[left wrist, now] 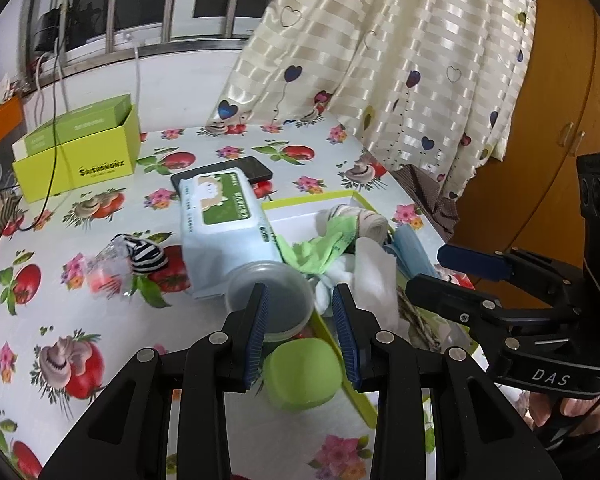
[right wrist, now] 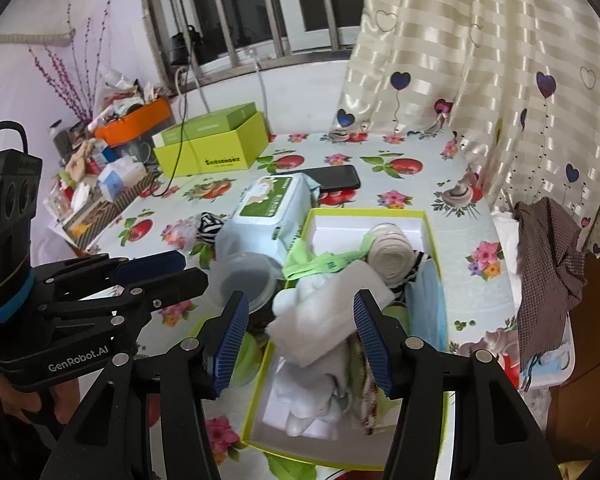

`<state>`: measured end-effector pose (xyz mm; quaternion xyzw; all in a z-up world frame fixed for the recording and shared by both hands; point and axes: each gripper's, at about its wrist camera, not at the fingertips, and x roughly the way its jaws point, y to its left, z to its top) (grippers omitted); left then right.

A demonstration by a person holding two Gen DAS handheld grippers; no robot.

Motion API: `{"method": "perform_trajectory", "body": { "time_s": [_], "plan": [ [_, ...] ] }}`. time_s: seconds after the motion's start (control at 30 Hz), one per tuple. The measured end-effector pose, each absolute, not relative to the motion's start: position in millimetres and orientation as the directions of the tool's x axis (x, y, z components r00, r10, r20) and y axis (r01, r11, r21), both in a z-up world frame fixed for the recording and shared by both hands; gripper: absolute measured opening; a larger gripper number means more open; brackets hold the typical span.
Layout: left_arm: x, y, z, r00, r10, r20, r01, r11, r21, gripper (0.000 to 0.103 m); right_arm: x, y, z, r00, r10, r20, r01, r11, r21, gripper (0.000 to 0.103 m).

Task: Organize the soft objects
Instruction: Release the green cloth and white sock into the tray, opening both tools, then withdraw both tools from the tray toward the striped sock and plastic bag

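A shallow white box with a lime rim (right wrist: 366, 212) holds several soft things: a folded white cloth (right wrist: 324, 316), a rolled beige sock (right wrist: 392, 256), a green cloth (right wrist: 312, 264) and a blue mask (right wrist: 426, 296). My right gripper (right wrist: 300, 296) hovers open over the white cloth, its pads clear of it. My left gripper (left wrist: 300, 288) is open and empty above a clear plastic cup (left wrist: 270, 296) and a green lid (left wrist: 300, 374), left of the box (left wrist: 312, 200). A black-and-white striped sock (left wrist: 146, 258) lies loose on the flowered tablecloth (left wrist: 100, 208).
A wet-wipes pack (left wrist: 224, 216) leans beside the box, with a black phone (left wrist: 236, 168) behind it. A lime carton (left wrist: 76, 160) with a cable stands at the back left. A pink item in clear wrap (left wrist: 104, 276) lies by the sock. The curtain (left wrist: 400, 60) hangs at the table's far right.
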<state>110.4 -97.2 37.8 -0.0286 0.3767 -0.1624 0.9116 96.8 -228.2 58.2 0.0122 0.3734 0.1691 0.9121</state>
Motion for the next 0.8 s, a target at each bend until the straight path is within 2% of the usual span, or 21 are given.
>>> {"method": "perform_trajectory", "body": {
  "time_s": [0.8],
  "plan": [
    [98.6,-61.4,28.7,0.673,-0.299,-0.676,0.211,0.954,-0.211,0.034,92.9,-195.4,58.2,0.643,0.343,-0.684,-0.354,0.926,0.132,0.06]
  ]
}}
